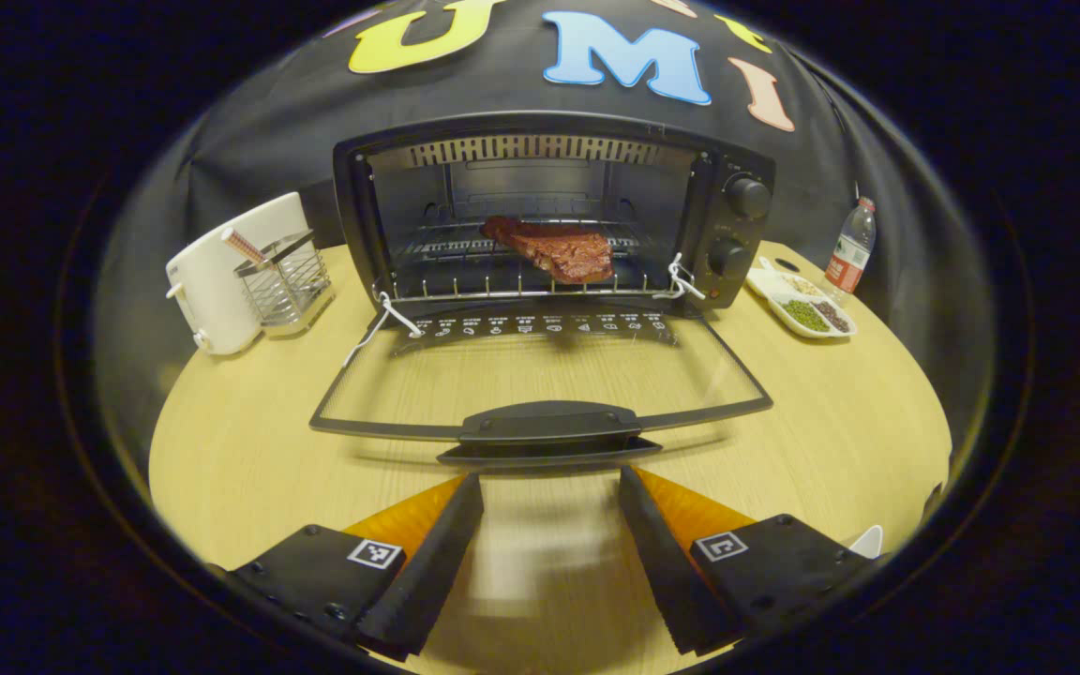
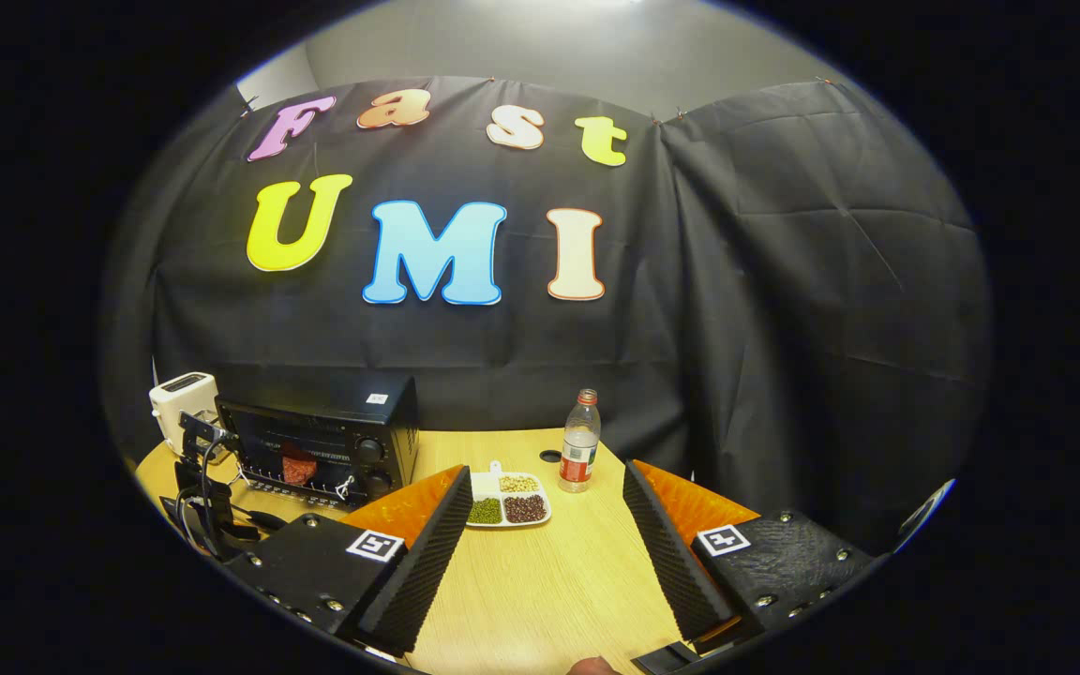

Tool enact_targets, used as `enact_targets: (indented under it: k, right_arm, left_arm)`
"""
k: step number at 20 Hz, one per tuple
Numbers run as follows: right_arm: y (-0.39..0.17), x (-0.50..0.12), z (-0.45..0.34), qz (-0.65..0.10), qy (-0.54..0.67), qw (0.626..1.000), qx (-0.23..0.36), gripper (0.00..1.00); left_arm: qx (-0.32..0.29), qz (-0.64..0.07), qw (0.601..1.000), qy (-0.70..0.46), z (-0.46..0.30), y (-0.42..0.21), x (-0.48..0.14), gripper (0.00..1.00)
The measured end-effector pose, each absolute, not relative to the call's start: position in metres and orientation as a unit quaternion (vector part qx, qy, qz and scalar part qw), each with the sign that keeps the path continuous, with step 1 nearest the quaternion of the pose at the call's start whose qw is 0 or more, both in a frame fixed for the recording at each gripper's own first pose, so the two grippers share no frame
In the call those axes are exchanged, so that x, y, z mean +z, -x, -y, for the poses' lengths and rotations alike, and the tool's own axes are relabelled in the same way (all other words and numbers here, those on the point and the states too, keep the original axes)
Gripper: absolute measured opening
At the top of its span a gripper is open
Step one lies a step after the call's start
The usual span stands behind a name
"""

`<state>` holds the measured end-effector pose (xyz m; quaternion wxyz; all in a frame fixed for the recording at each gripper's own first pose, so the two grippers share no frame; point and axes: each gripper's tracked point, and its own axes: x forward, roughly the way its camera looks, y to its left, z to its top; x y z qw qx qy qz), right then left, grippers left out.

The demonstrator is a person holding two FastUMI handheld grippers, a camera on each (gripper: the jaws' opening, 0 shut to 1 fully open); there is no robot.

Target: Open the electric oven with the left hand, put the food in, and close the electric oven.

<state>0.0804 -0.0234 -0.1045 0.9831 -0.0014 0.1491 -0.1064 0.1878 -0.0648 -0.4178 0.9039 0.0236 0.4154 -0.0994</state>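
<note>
The black electric oven (image 1: 549, 216) stands at the back of the wooden table with its glass door (image 1: 540, 375) folded down flat toward me. A red-brown slab of meat (image 1: 554, 248) lies on the wire rack inside. My left gripper (image 1: 549, 487) is open just in front of the door handle (image 1: 549, 427), with nothing between its fingers. In the right gripper view the oven (image 2: 324, 445) sits far off at the left, the meat (image 2: 298, 467) visible inside, and the left gripper (image 2: 207, 487) is in front of it. My right gripper (image 2: 547, 506) hangs open and empty above the table.
A white toaster (image 1: 221, 272) with a wire basket (image 1: 292, 281) stands left of the oven. Right of it lie a divided dish of beans (image 1: 807, 305) and a water bottle (image 1: 849, 248). In the right gripper view the dish (image 2: 510, 499) and bottle (image 2: 579, 442) sit ahead.
</note>
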Motion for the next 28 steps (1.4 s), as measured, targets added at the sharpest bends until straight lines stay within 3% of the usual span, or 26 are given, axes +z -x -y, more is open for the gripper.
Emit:
enact_targets:
  k: [7,18,28]
  right_arm:
    - [-0.083,-0.095,0.027,-0.141,0.007,0.985,-0.104,0.98]
    - [-0.088,-0.095,0.011,-0.136,0.006,0.988,-0.08,0.98]
    - [-0.094,-0.098,0.0,-0.137,0.004,0.987,-0.078,0.98]
  left_arm:
    - [-0.094,-0.405,0.909,-0.019,0.065,-0.189,-0.412,0.97]
    - [-0.093,-0.361,0.928,0.007,0.063,-0.203,-0.351,0.97]
    - [-0.109,-0.254,0.96,-0.032,0.066,-0.275,-0.28,1.0]
